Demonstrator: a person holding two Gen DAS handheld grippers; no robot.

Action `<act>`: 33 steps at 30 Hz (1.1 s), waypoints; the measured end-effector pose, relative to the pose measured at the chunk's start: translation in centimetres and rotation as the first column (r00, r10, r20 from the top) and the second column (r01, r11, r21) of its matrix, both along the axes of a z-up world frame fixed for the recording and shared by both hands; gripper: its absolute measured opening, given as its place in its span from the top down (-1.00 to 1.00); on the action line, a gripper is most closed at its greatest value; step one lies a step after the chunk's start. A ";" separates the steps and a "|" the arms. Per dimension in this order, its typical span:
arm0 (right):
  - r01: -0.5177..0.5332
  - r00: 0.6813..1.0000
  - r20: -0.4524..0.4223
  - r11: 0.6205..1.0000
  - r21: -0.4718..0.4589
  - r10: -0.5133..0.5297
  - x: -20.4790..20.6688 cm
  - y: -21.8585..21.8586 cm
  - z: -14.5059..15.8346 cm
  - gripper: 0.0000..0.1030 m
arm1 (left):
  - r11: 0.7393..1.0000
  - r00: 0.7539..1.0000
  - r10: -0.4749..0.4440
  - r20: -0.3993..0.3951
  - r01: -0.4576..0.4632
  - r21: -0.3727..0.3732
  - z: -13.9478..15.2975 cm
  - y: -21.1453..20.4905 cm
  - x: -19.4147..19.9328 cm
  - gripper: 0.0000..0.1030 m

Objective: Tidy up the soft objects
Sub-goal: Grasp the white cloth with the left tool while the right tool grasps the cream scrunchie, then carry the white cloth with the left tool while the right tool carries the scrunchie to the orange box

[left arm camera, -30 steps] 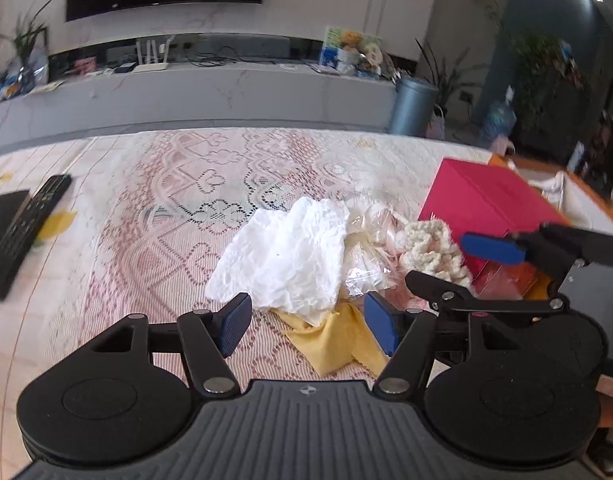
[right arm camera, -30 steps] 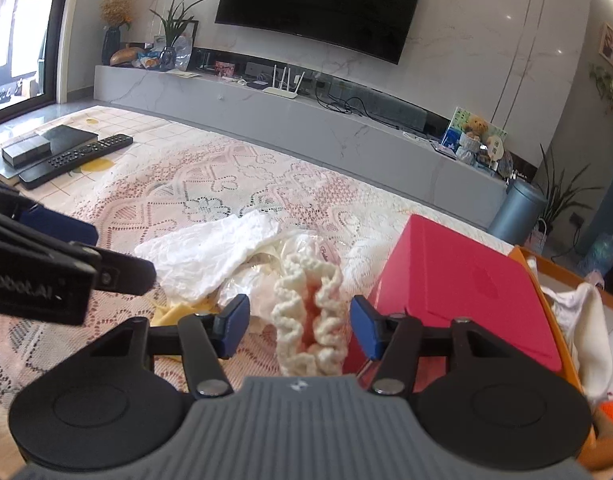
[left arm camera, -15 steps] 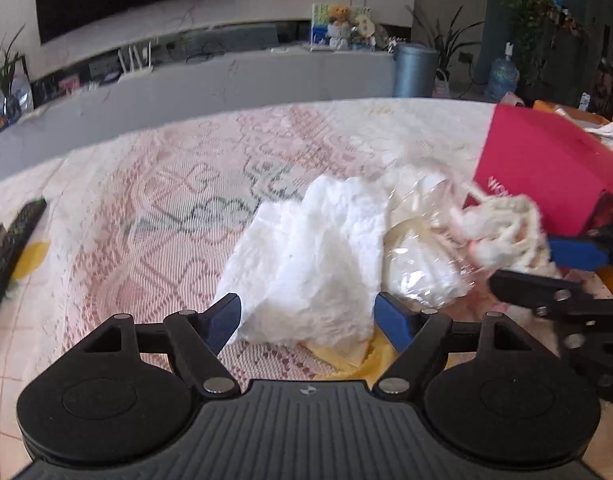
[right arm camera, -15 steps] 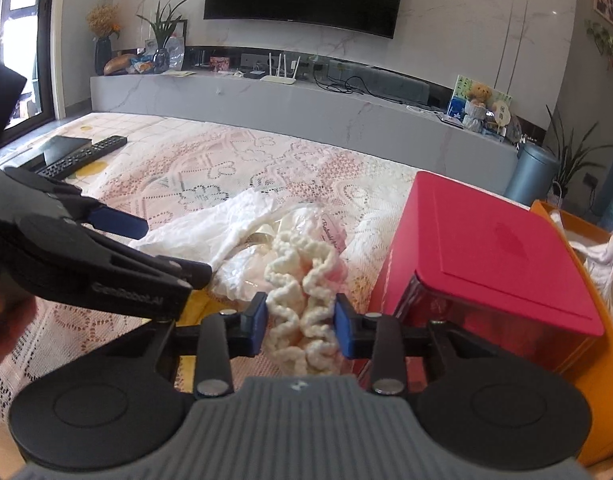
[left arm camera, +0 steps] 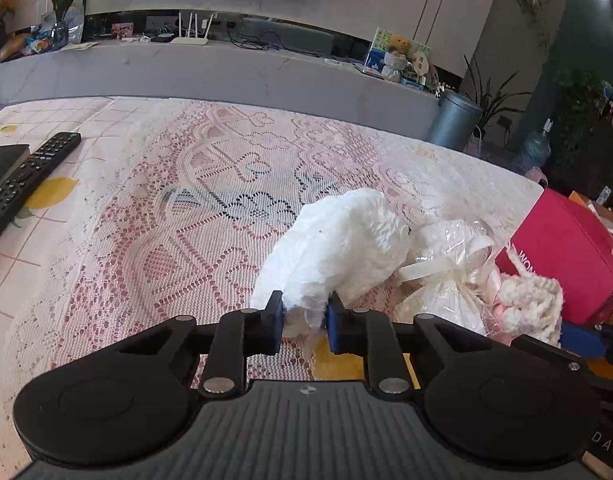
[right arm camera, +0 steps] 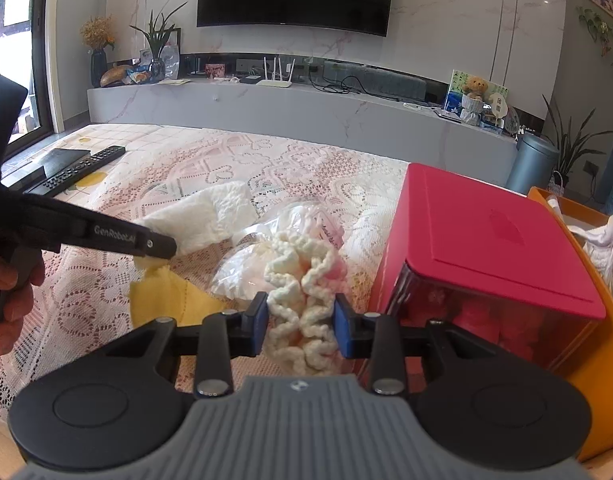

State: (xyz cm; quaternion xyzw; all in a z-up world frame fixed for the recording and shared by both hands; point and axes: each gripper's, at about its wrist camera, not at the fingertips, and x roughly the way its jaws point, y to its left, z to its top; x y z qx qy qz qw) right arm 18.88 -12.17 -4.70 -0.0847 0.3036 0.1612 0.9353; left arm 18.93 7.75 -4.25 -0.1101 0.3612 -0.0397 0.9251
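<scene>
A black remote point(left arm camera: 24, 178) lies at the far left of the lace-covered surface point(left arm camera: 166, 240). The left gripper point(left arm camera: 304, 322) has its fingers point(left arm camera: 275, 322) pinched on the near corner of the white cloth point(left arm camera: 338, 248), which rises away from them. A yellow cloth point(right arm camera: 166, 300) lies beneath. Just right, a clear bag point(left arm camera: 450, 272) rests beside it. The right gripper point(right arm camera: 300, 328) has its fingers point(right arm camera: 342, 330) clamped on the cream knitted piece point(right arm camera: 302, 276), next to the red box point(right arm camera: 486, 248).
</scene>
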 end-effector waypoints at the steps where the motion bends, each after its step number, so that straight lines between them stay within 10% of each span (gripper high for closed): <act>1: 0.003 1.000 0.005 1.000 -0.002 -0.003 -0.1 0.0 0.1 0.44 | 1.000 1.000 0.006 0.011 -0.006 -0.006 0.3 0.0 -0.3 0.57; 13: 0.028 0.998 0.050 0.993 0.117 -0.034 -3.9 -2.4 3.3 0.54 | 0.993 0.987 0.041 0.158 -0.023 -0.116 6.7 -1.1 -6.7 0.58; 33: 0.082 0.981 0.133 0.918 0.388 -0.144 -11.6 -10.7 10.7 0.54 | 0.996 0.953 -0.079 0.291 0.090 -0.024 11.4 -10.2 -14.2 0.59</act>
